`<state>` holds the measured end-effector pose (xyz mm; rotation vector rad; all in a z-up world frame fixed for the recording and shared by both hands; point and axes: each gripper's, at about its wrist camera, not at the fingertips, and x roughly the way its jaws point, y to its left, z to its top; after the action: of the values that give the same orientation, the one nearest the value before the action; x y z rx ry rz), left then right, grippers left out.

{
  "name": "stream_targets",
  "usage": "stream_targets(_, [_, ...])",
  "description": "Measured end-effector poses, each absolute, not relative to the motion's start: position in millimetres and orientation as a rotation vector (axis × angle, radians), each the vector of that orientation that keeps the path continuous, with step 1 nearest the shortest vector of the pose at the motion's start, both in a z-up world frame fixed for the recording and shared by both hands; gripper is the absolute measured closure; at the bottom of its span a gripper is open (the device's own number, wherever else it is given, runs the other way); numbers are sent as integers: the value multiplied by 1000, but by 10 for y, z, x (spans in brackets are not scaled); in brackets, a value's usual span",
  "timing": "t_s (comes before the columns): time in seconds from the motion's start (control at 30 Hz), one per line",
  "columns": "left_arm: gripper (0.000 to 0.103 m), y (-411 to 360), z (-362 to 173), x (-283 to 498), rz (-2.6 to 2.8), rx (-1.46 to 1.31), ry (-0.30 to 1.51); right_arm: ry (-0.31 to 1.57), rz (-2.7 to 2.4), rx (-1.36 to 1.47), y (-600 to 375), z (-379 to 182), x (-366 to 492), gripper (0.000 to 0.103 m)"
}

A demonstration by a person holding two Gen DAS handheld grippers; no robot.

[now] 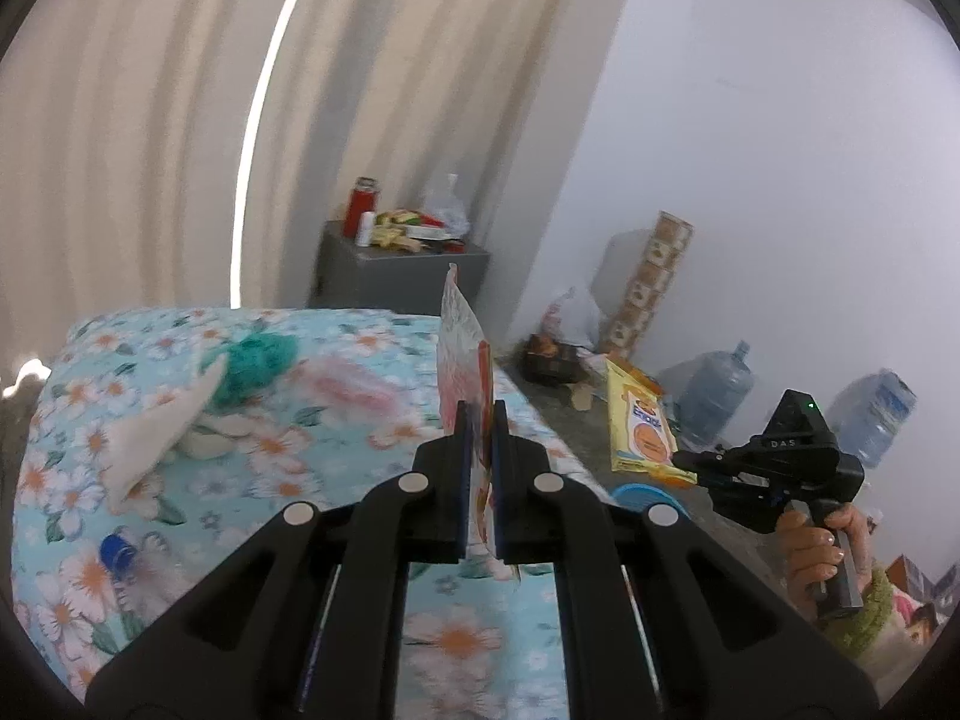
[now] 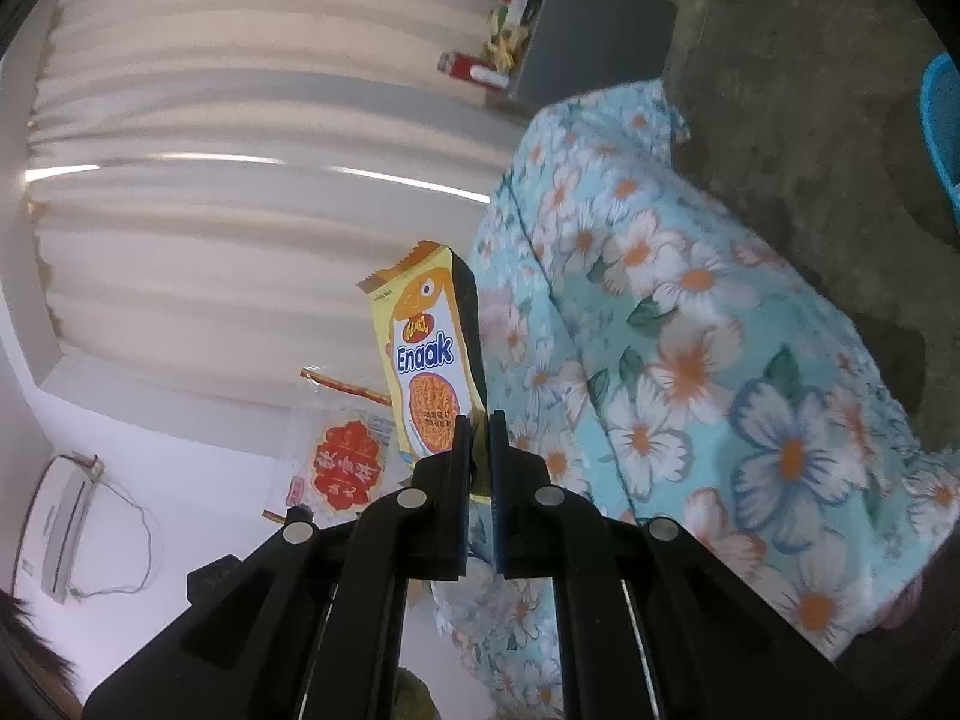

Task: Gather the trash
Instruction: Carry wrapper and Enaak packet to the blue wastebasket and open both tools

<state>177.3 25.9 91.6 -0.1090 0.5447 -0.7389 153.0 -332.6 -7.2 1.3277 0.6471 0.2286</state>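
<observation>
My left gripper (image 1: 480,414) is shut on a clear plastic wrapper with red print (image 1: 462,336), held upright above the flower-print bed (image 1: 240,450). The same wrapper shows in the right wrist view (image 2: 345,462). My right gripper (image 2: 479,420) is shut on a yellow Enaak snack packet (image 2: 426,354). That packet (image 1: 639,426) and the right gripper (image 1: 690,461) also show at the right of the left wrist view, over the floor beside the bed. A blue bottle cap (image 1: 117,552), a white cloth (image 1: 156,438) and a teal bundle (image 1: 258,366) lie on the bed.
A blue bin (image 1: 645,495) stands on the concrete floor beside the bed; its rim shows in the right wrist view (image 2: 942,120). A grey cabinet (image 1: 384,276) with bottles and clutter stands by the curtain. Water jugs (image 1: 717,390) and a bag (image 1: 570,318) line the wall.
</observation>
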Motion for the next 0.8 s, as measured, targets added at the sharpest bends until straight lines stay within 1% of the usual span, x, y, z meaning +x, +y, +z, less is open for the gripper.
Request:
stream_targets(0.13, [99, -9, 965, 1676, -790, -80, 549, 591, 217, 1341, -3437, -40, 1249, 97])
stream_targets(0.37, [99, -611, 1001, 1551, -895, -23, 580, 520, 183, 1384, -3706, -198, 863, 97])
stream_targets(0.8, [99, -1852, 748, 1364, -1060, 51, 684, 420, 45, 1445, -4274, -452, 29, 97])
